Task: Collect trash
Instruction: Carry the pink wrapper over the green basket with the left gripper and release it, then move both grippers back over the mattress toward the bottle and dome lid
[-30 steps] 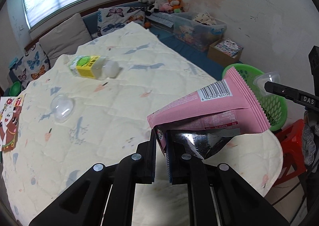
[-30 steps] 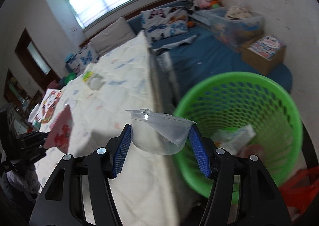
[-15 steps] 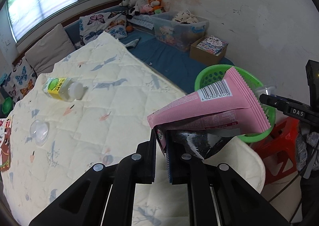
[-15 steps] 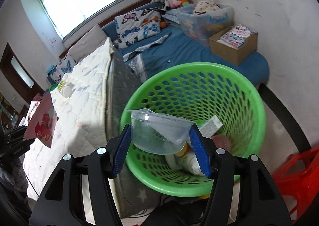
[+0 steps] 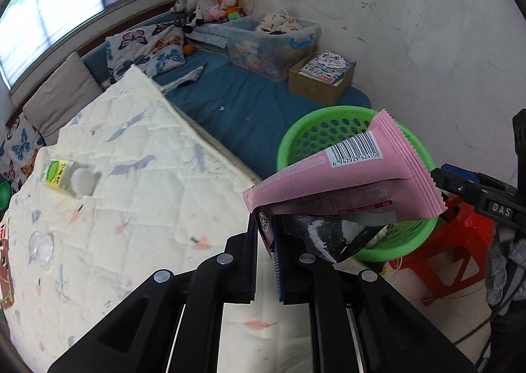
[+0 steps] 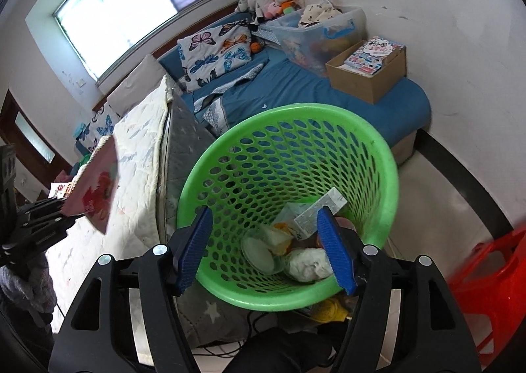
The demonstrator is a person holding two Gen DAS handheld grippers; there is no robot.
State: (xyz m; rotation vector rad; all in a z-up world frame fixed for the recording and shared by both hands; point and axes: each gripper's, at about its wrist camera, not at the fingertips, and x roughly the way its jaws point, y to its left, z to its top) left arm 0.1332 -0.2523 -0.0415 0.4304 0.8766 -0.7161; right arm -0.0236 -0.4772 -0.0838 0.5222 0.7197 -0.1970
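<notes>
Right gripper (image 6: 264, 249): it hung over the green basket (image 6: 388, 172), and its jaws had just been opening, with nothing between the blue pads; the clear plastic cup (image 6: 259, 254) lay inside the basket among other rubbish.
Left gripper (image 5: 266, 253): its jaws were pressed together on the lower corner of the pink snack wrapper (image 5: 338, 182), which stuck out up and to the right, its far end over the basket's near rim in the left wrist view.
Step in hand: judged to be dropping the wrapper into the basket.
How to do it well: the pinched corner probably needed to be carried fully over the basket's mouth before the jaws parted, since a light wrapper could catch on the rim or drift to the floor; the right gripper would do well to move aside first.
Farther left on the quilt (image 5: 138, 208): a clear lid-like piece (image 5: 41, 246) and, beyond it, a yellow-labelled bottle (image 5: 70, 175) lay well apart, not yet collected.
</notes>
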